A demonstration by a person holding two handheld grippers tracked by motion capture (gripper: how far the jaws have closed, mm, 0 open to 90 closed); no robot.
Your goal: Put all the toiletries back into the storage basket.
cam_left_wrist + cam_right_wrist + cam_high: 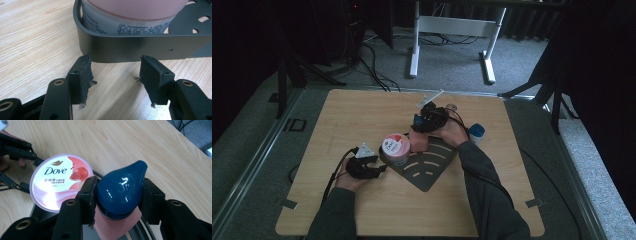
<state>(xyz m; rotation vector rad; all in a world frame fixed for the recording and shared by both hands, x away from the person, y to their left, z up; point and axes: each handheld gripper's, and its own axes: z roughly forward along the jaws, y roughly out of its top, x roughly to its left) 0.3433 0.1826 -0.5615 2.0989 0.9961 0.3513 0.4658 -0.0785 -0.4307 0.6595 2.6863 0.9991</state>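
Now, left gripper point(381, 169): we keep its jaws open on bare tabletop, just short of the black rack's point(140, 48) wall.
Dove jar point(396, 148): stands in the rack's near corner.
Right gripper point(118, 195): we clamp the blue cap point(120, 192) of a pink bottle point(418, 140) over the rack, just beside the jar.
Table point(362, 115): light wood.
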